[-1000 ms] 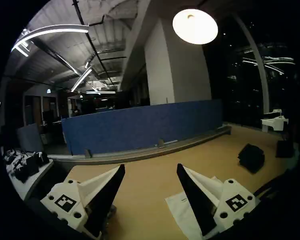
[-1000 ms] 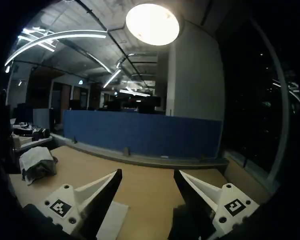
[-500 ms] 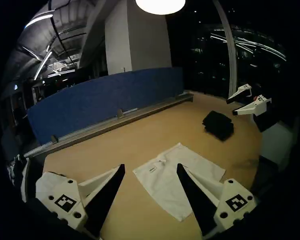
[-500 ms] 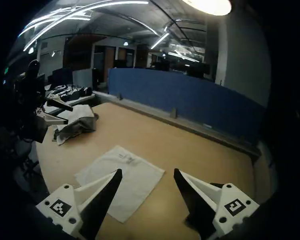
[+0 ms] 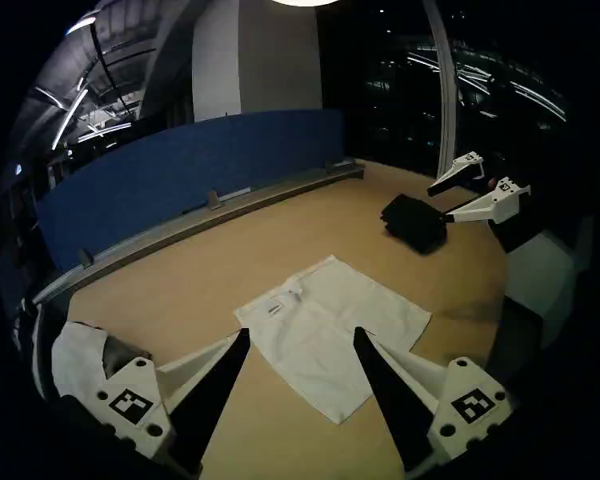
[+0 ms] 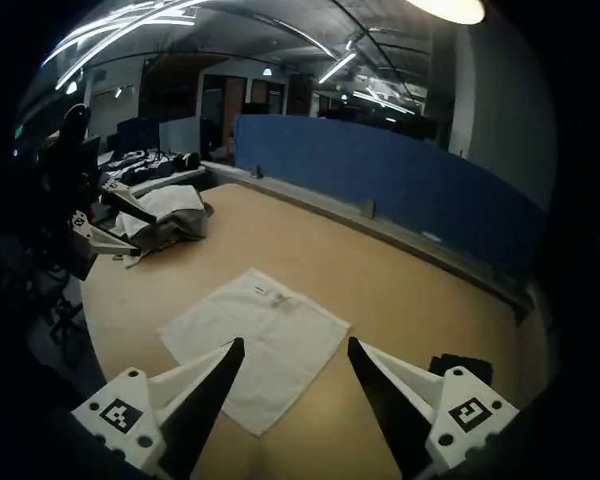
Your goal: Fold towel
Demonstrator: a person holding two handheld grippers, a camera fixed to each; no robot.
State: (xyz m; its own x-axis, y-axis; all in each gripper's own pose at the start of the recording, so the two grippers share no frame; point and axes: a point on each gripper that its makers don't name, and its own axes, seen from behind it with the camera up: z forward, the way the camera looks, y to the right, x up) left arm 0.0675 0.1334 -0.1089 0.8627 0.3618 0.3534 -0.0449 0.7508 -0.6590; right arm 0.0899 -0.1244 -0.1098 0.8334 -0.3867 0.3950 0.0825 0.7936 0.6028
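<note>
Tipped further downward: left claw and right claw gape empty over flat towel.

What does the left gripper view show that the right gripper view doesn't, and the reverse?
Left gripper view: the right gripper from afar, open, and dark windows. Right gripper view: the left gripper from afar, open, and cluttered desks. Both: the white towel flat on the wooden table, the blue divider and a crumpled grey cloth.
</note>
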